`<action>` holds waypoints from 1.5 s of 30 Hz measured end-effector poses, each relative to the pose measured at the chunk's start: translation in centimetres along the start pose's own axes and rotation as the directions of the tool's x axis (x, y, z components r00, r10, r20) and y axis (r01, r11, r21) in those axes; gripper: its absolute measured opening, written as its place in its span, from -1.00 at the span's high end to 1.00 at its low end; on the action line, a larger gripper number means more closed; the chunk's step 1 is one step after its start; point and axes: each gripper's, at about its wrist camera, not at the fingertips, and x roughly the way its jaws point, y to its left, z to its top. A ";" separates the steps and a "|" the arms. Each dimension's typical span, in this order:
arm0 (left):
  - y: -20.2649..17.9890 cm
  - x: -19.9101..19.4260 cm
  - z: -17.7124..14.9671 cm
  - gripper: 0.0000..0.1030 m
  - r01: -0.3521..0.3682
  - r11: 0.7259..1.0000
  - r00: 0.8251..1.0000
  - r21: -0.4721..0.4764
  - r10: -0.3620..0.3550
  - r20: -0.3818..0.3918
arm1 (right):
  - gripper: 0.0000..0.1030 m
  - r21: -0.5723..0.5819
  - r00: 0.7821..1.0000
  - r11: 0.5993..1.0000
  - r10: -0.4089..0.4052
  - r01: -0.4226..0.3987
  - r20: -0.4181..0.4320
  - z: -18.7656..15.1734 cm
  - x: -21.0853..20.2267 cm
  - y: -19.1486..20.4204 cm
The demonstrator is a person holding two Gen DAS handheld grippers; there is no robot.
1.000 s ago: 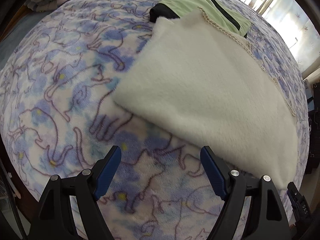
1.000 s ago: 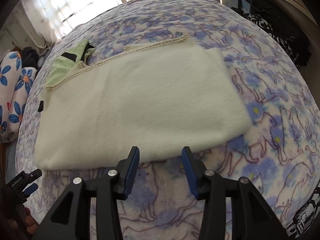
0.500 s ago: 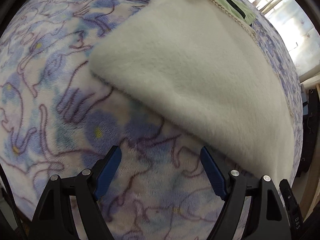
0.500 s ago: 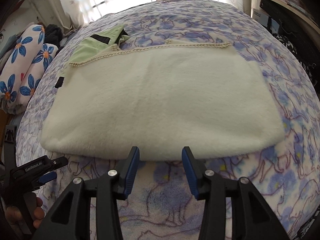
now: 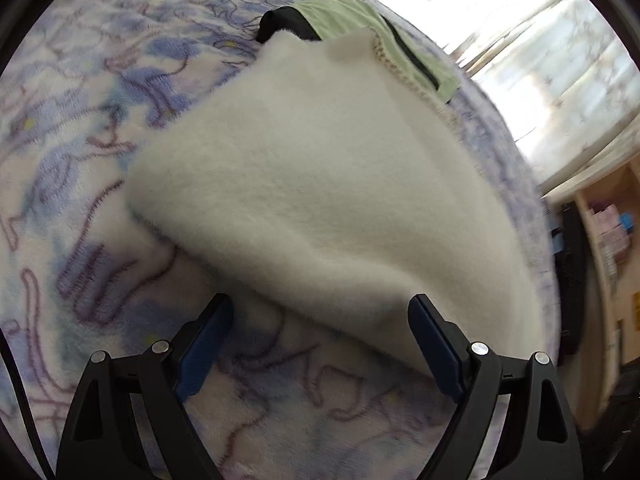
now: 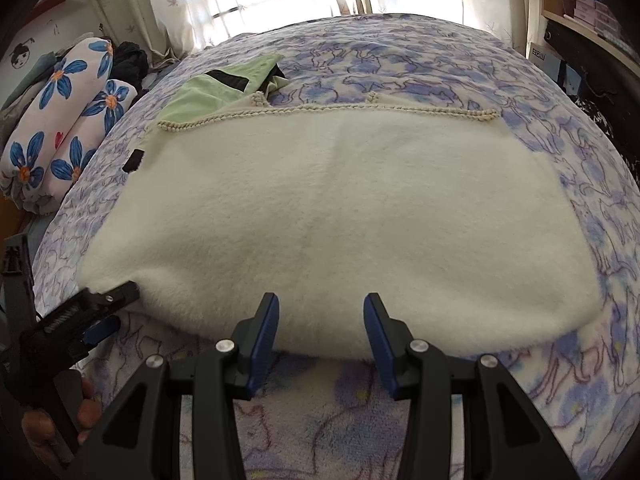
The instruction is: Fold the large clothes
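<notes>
Showing floral pillows (image 6: 60,128) only in right view, both jaws released at cream fleece garment (image 6: 340,216) edge, left gripper (image 5: 320,320) just widening, right gripper (image 6: 320,320) half-spread, shelf (image 5: 608,232) only in left view.

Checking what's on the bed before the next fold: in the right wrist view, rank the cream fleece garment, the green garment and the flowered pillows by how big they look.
1. Cream fleece garment, by far the largest.
2 and 3. Flowered pillows and green garment look alike; the green one is partly covered by the fleece and lies farther off, so no firm order.
</notes>
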 end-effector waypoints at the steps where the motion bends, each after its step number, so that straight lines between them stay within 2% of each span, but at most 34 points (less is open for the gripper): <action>1: 0.3 0.0 0.2 -0.69 0.040 0.999 0.999 -0.024 -0.040 -0.013 | 0.15 -0.004 1.000 1.000 0.003 -0.003 -0.003 -0.1 0.0 0.2; 3: 0.7 0.6 0.7 -0.69 0.084 0.995 0.996 -0.057 -0.086 -0.031 | 0.15 -0.012 1.000 1.000 0.007 -0.007 -0.006 -0.3 0.0 0.5; 5: 0.9 1.3 1.2 -0.69 0.086 0.995 0.996 -0.055 -0.088 -0.019 | 0.15 -0.019 1.000 1.000 0.011 -0.011 0.002 -0.3 0.0 0.8; 9: 0.6 2.4 2.4 -0.69 0.098 0.994 0.995 -0.057 -0.096 0.042 | 0.15 -0.045 0.999 0.999 0.013 -0.012 0.037 -0.1 -0.3 1.7; 15: -0.8 4.6 5.9 -0.69 0.100 0.993 0.986 -0.060 -0.092 0.137 | 0.15 -0.082 0.996 0.997 -0.001 0.008 0.089 0.8 0.2 2.6; 16: -1.0 4.6 6.3 -0.60 0.088 0.994 0.986 -0.065 -0.078 0.148 | 0.15 -0.084 0.995 0.996 -0.007 0.015 0.098 1.0 0.4 2.6; 17: -1.3 4.8 6.7 -0.30 0.072 0.995 0.985 -0.071 -0.060 0.161 | 0.15 -0.090 0.994 0.996 -0.019 0.028 0.107 1.3 0.7 2.7; 18: -1.7 4.7 6.9 -0.10 0.051 0.996 0.984 -0.072 -0.037 0.176 | 0.15 -0.096 0.992 0.994 -0.046 0.057 0.120 1.7 1.1 2.8; 19: -2.0 4.3 7.1 0.27 0.030 0.997 0.983 -0.066 -0.017 0.185 | 0.15 -0.100 0.989 0.992 -0.067 0.080 0.133 2.1 1.4 2.8; 20: -2.4 3.9 7.1 0.53 0.011 0.998 0.979 -0.055 0.000 0.202 | 0.15 -0.105 0.985 0.989 -0.087 0.103 0.148 2.7 1.8 2.9; 22: -4.0 3.4 7.0 0.57 0.005 0.999 0.977 -0.035 0.003 0.212 | 0.20 -0.121 0.978 0.980 -0.140 0.160 0.156 3.5 2.9 3.1; 24: -5.2 1.8 6.9 0.59 -0.014 1.000 0.972 0.002 0.014 0.233 | 0.77 -0.130 0.978 0.978 -0.141 0.162 0.154 4.1 4.0 3.1; 25: -6.0 1.0 6.8 0.59 -0.030 0.999 0.969 0.037 0.020 0.248 | 0.86 -0.142 0.980 0.977 -0.135 0.156 0.148 4.3 4.6 3.3; 27: -8.6 -0.7 6.4 0.59 -0.062 0.990 0.958 0.130 0.022 0.287 | 0.91 -0.171 0.981 0.973 -0.133 0.156 0.140 4.4 5.7 3.7; 31: -13.4 -3.8 5.0 0.60 -0.072 0.958 0.946 0.279 -0.024 0.325 | 0.91 -0.208 0.990 0.971 -0.103 0.121 0.097 3.9 7.4 3.9; 34: -17.7 -5.4 4.0 0.60 -0.057 0.921 0.941 0.386 -0.079 0.328 | 0.91 -0.191 0.996 0.980 -0.036 0.050 0.076 4.0 7.5 3.0; 37: -22.6 -5.9 2.4 0.60 -0.023 0.874 0.942 0.485 -0.144 0.303 | 0.91 -0.118 0.997 0.990 0.080 -0.076 0.022 4.8 7.4 1.2; 39: -25.7 -5.7 1.2 0.60 -0.008 0.837 0.941 0.548 -0.179 0.288 | 0.93 0.009 0.981 0.981 0.196 -0.196 -0.007 5.3 6.8 -1.3; 40: -26.7 -5.4 0.6 0.60 -0.001 0.819 0.941 0.574 -0.194 0.279 | 0.93 0.093 0.973 0.968 0.232 -0.232 0.006 5.3 6.0 -2.9; 42: -29.6 -4.4 -0.7 0.60 0.033 0.780 0.945 0.625 -0.228 0.235 | 0.93 0.198 0.979 0.959 0.196 -0.204 0.057 4.9 3.8 -5.8; 45: -32.9 -1.9 -2.8 0.60 0.088 0.735 0.954 0.673 -0.256 0.156 | 0.93 0.305 0.991 0.947 0.074 -0.104 0.110 3.6 0.0 -10.7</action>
